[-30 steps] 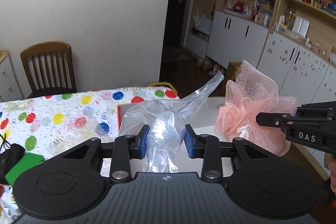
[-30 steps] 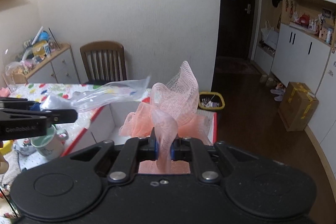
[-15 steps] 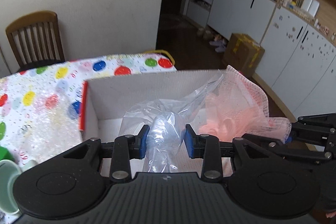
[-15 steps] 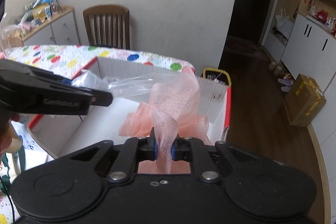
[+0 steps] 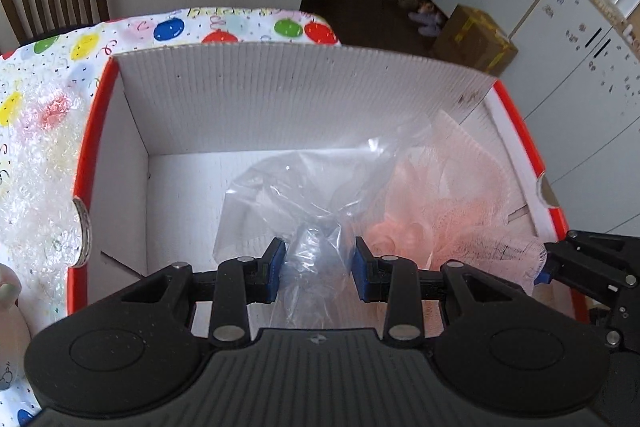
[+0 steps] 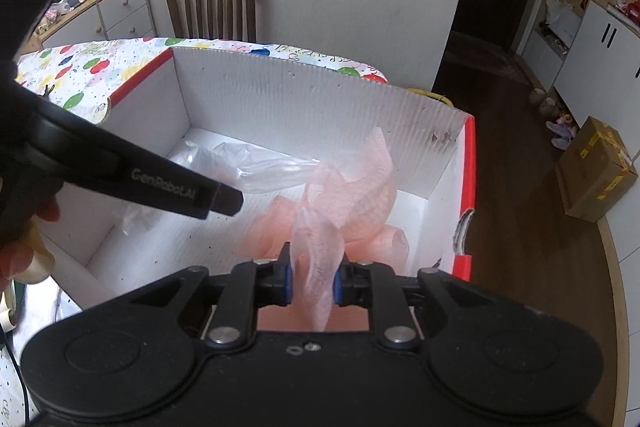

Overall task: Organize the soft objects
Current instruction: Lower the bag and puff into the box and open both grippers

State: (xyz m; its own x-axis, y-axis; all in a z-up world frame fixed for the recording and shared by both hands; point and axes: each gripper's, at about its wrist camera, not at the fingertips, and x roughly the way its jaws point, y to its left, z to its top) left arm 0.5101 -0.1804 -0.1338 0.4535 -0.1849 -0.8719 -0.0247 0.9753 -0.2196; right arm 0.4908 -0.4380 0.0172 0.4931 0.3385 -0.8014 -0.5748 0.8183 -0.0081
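Observation:
My left gripper [image 5: 316,269] is shut on a clear plastic bag [image 5: 304,187] and holds it down inside a white box with red rims [image 5: 260,95]. My right gripper [image 6: 313,277] is shut on a pink mesh bath puff [image 6: 352,195], lowered into the right part of the same box [image 6: 304,99]. The puff [image 5: 452,203] lies just right of the bag in the left wrist view, touching it. The left gripper's arm [image 6: 168,187] crosses the right wrist view, with the bag [image 6: 256,163] beyond it.
The box sits on a table with a balloon-print cloth [image 5: 52,67]. Bubble wrap [image 5: 36,163] lies left of the box. A wooden chair [image 6: 210,3] stands behind the table. A cardboard carton [image 6: 596,175] is on the floor at right.
Both grippers have gone down into the box with the bag and the puff. The jaws of both now stand a little wider around their loads than before.

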